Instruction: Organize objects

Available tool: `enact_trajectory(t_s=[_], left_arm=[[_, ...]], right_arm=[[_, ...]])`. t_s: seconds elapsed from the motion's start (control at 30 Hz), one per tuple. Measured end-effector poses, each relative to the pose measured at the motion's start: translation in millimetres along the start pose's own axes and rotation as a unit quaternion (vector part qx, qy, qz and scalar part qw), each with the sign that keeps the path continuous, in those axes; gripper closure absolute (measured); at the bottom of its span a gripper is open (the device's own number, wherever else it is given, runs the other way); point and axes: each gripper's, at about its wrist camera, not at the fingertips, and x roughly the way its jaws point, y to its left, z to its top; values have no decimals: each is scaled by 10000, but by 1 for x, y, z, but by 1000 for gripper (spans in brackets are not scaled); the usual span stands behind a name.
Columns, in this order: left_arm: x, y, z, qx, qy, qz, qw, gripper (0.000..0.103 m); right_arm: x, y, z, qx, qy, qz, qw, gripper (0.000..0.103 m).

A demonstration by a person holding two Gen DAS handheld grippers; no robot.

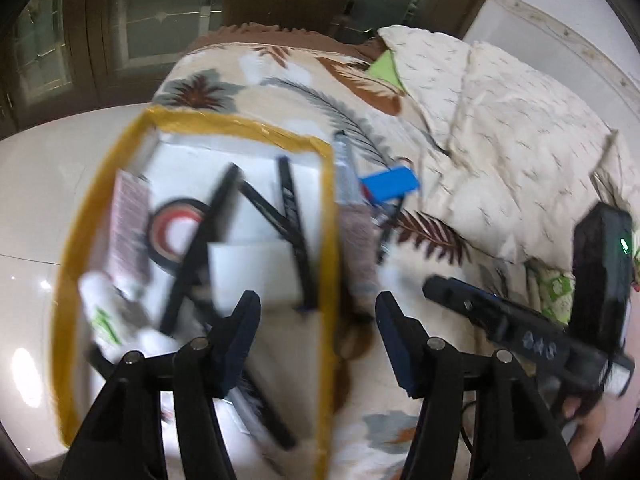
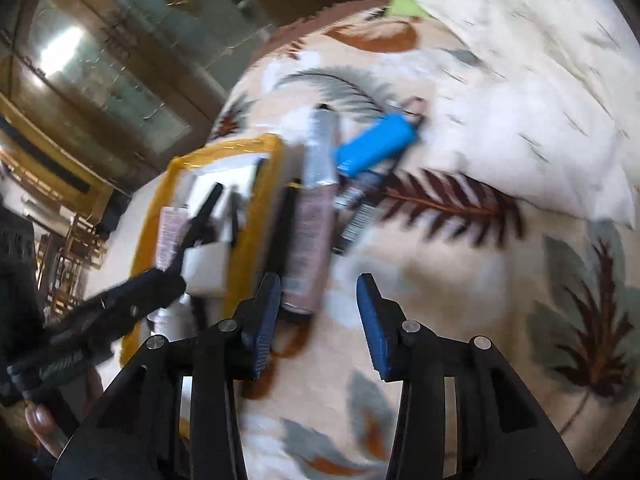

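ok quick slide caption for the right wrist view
Open right claw above a leaf-print bedspread, near a yellow-taped white box of pens, with a blue rectangular case and pink tube lying outside it.

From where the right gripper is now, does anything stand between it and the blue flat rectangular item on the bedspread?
Partly. The pink tube and small dark items lie before the blue item, toward the left. Right gripper is open, empty.
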Motion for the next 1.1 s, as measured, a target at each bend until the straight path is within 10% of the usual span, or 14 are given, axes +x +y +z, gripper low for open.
enact_trajectory(t_s=[0.4, 0.8, 1.1], left_arm=[[-9, -32, -32, 421, -598, -133, 9972, 43], [0, -29, -32, 375, -468, -134, 9981, 43], [0, -55, -22, 678, -317, -153, 9971, 52]], right_arm=[[29, -29, 29, 698, 177, 275, 9970, 65], [73, -9, 60, 159, 454, -682, 9965, 86], [24, -42, -1, 315, 495, -521, 9969, 93]])
